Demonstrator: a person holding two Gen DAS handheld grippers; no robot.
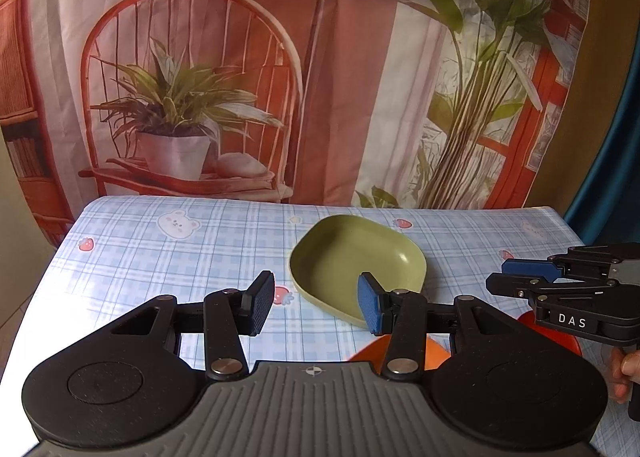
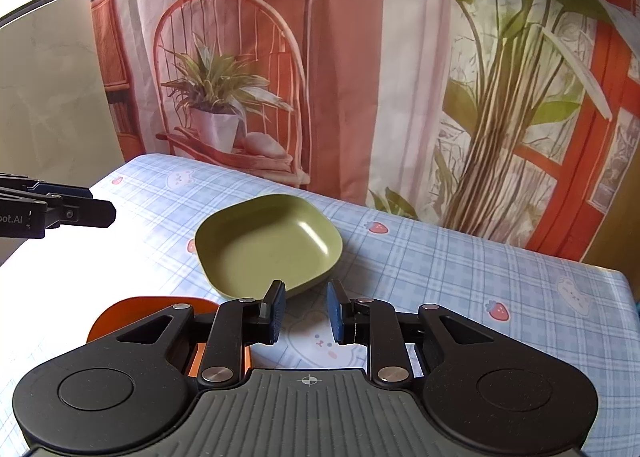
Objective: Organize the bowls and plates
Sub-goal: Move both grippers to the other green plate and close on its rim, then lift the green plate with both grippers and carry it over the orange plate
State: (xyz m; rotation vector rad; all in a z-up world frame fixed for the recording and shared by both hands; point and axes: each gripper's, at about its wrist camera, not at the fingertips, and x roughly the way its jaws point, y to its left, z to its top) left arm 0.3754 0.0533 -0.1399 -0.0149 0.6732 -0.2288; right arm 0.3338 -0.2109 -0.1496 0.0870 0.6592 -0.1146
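Observation:
A green square dish sits on the blue checked tablecloth; it also shows in the right wrist view. An orange plate lies near the front edge, mostly hidden under both grippers; it also shows in the right wrist view. My left gripper is open and empty, just in front of the green dish's near left rim. My right gripper is open and empty, just in front of the dish's near rim, above the orange plate's right side. It also appears in the left wrist view.
A printed curtain with plants and a chair hangs behind the table's far edge. The table's right edge drops off close by. The left gripper shows at the left in the right wrist view.

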